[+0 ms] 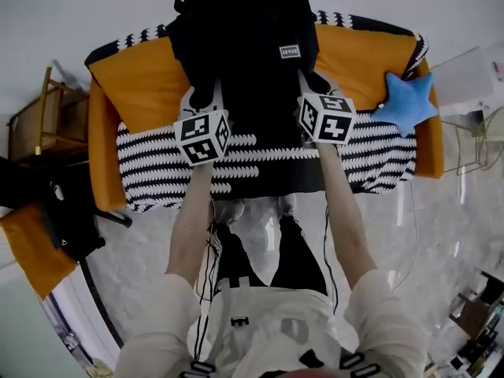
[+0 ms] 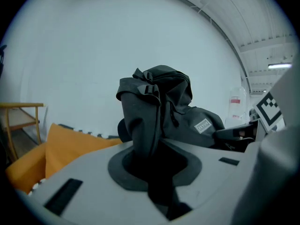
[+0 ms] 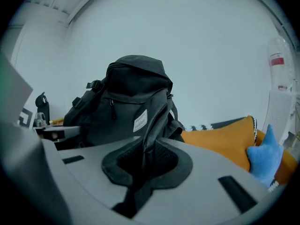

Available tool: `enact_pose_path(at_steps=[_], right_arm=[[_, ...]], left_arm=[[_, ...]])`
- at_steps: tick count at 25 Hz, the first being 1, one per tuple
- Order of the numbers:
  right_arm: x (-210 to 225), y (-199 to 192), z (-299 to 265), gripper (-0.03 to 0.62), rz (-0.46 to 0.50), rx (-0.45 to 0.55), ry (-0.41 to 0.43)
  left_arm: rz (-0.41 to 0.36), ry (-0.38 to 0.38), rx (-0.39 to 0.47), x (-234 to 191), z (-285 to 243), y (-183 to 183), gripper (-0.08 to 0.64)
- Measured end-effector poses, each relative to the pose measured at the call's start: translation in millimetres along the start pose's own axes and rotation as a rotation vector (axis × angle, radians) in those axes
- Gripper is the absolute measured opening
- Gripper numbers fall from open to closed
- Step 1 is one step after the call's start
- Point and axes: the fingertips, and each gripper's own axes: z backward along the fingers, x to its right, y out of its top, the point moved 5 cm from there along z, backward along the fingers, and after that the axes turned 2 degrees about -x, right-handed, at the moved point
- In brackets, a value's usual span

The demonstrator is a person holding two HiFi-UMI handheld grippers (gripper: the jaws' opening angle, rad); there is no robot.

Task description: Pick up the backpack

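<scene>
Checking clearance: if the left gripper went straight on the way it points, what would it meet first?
Probably the black backpack itself, bunched just ahead of the left gripper clamped on its strap.

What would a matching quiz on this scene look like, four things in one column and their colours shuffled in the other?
Things:
1. backpack
2. star pillow
3. sofa back cushion
4. seat cover

Colours:
A. orange
B. black and white stripes
C. black
D. blue

Pairs: 1-C, 2-D, 3-A, 4-B
</scene>
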Motion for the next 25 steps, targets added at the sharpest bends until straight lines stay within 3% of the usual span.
enact_pose_path(at_steps=[6,11,18,25], right_arm=[[-24.9,110.6,81.3,0.048,0.021,0.147,-0.004],[-49.2,154.5,157.0,0.047,0.039,0.224,-0.02],[-52.5,165.4,236.8,0.048,0.053,0.315,0.028],[-54.0,161.5,248.5,0.049,0.064,0.375,0.046]], left_arm=[[-0.061,0.013,0.142,23.3,59.3,127.1,0.073],[-0.094,0.037,0.204,46.8,126.6,184.3,0.072],[-0.197,0.052,0.312,90.9,200.8,214.9,0.074],[-0.238,0.078,0.362,95.4,208.1,213.9,0.074]])
